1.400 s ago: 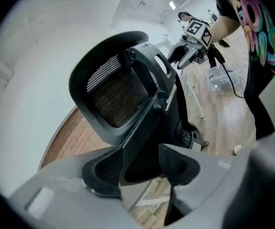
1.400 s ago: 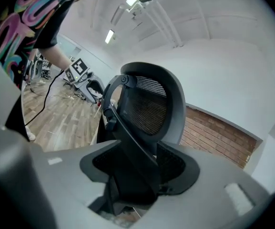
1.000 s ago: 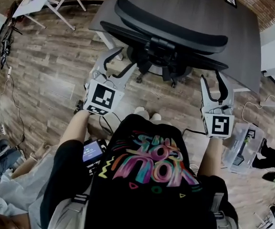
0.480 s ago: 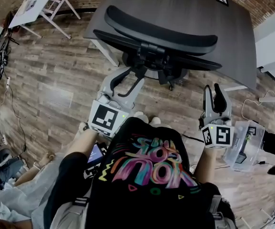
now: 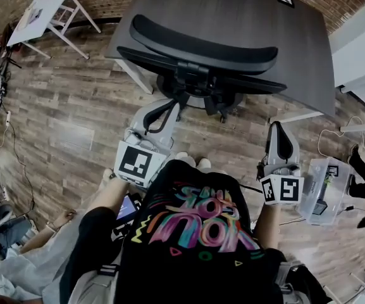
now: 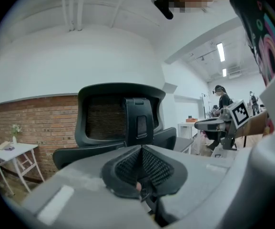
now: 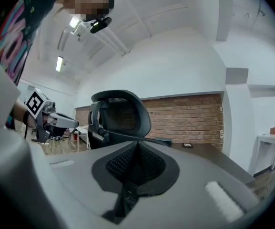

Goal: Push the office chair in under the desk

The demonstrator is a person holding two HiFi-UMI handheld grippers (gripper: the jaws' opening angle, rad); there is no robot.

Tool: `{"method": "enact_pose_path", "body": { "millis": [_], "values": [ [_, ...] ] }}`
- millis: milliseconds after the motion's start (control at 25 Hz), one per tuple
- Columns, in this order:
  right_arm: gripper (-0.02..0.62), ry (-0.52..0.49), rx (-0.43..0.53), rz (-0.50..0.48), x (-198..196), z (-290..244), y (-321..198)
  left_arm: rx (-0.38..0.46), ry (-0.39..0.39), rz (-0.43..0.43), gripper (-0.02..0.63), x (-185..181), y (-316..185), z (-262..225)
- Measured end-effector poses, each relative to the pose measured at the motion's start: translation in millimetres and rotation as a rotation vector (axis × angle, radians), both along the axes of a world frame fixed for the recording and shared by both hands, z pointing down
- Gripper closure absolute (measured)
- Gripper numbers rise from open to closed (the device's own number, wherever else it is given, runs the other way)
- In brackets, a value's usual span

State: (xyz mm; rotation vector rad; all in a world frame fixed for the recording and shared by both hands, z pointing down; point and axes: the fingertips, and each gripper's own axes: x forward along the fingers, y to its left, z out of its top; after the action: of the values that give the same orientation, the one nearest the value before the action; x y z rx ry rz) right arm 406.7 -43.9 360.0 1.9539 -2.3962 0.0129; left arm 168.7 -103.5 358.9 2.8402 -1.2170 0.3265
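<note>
Left hand-held gripper, right hand-held gripper, both clenched empty, aimed at the office chair, just short of its back

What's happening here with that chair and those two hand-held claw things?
A person stands holding a left gripper and a right gripper, both shut and empty, a little apart from the office chair in front. The chair's seat looks already tucked in under the desk, with its back at the desk's edge.
</note>
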Motion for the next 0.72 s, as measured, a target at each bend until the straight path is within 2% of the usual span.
{"method": "enact_pose_path", "body": {
  "millis": [720],
  "values": [
    [0.595, -0.026, -0.010, -0.030, -3.2, 4.1, -5.9, 0.014, -0.016, 0.013, 0.604, 6.1, -8.0, 2.1]
  ]
}}
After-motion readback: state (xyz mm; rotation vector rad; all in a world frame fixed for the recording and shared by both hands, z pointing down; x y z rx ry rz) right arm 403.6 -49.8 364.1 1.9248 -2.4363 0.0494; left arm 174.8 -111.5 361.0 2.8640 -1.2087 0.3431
